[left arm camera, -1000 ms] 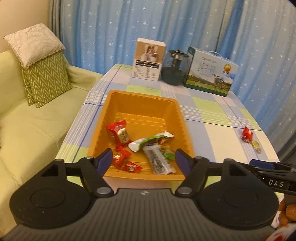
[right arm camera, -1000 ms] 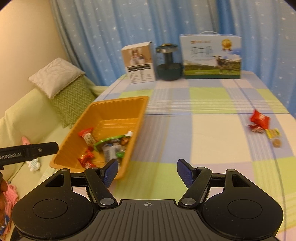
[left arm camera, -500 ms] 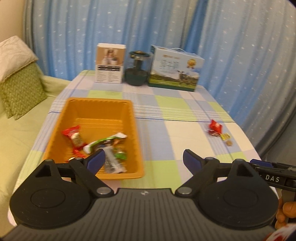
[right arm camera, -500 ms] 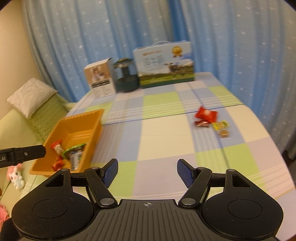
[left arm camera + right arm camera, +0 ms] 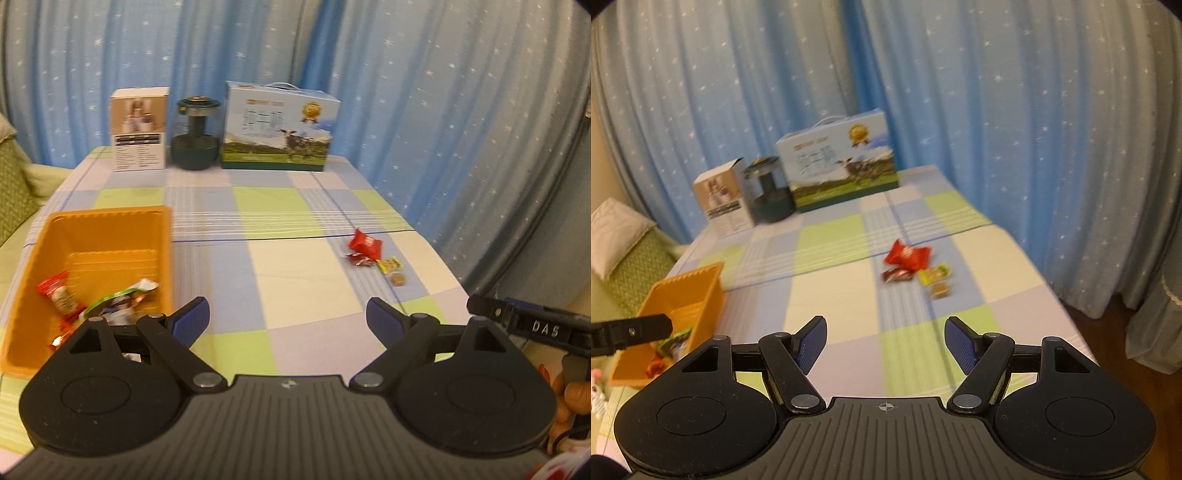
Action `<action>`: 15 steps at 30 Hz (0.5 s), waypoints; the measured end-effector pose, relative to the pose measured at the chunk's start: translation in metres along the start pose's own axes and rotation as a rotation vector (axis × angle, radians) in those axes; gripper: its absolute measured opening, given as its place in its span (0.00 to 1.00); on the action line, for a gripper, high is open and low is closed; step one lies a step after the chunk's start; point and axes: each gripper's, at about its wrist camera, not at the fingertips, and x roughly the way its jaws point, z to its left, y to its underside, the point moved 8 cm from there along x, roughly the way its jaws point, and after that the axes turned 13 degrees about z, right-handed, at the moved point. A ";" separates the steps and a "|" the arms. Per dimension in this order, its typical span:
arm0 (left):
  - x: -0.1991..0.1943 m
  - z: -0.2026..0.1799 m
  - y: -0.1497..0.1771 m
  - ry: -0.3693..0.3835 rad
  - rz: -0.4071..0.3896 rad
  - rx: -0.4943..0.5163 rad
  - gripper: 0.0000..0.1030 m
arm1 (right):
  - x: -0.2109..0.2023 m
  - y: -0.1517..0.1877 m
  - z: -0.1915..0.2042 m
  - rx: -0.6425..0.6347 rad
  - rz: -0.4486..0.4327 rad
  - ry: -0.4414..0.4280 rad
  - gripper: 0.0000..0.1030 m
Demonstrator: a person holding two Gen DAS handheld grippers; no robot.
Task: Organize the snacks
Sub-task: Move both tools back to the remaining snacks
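- The loose snacks form a small cluster near the desk's [image 5: 849, 295] right edge, about halfway along it, well apart from the orange tray [image 5: 162, 236] that sits by the left edge.
- From the right gripper [image 5: 885, 345] the cluster lies ahead and a touch to the right of the gap between its fingers; from the left gripper [image 5: 288, 321] it lies ahead and further off to the right, so I judge the right hand the nearer one for the next pick.
- Both pairs of fingers stand spread with nothing between them, the left pair wider than the right.
- The red packet [image 5: 908, 254] is the biggest piece: a puffy, glossy pillow with its long axis running roughly across the desk, lying furthest from the near edge.
- Just beside it, toward the near edge, lies a small dark red candy [image 5: 897, 275], also lengthwise across the desk.
- Right of that sits a yellow wrapper [image 5: 935, 274], and nearer still a small brown square sweet [image 5: 940, 290]; these pieces lie close together, and blur hides whether they touch.
- The tray already holds several wrapped snacks at its near end, among them a red-and-white packet [image 5: 55, 293] and a green-and-white one [image 5: 118, 297].
- Reaching the cluster looks like a forward move with the fingers closing across each wrapper's short side.
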 end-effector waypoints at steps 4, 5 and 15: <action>0.015 -0.016 -0.010 0.014 0.005 0.035 0.88 | 0.001 -0.014 -0.021 -0.004 -0.018 0.028 0.68; 0.019 -0.020 -0.013 0.018 0.007 0.044 0.88 | 0.003 -0.017 -0.026 -0.009 -0.021 0.035 0.68; 0.068 -0.041 -0.042 0.028 0.024 0.106 0.88 | 0.058 -0.025 -0.062 -0.143 0.020 0.081 0.68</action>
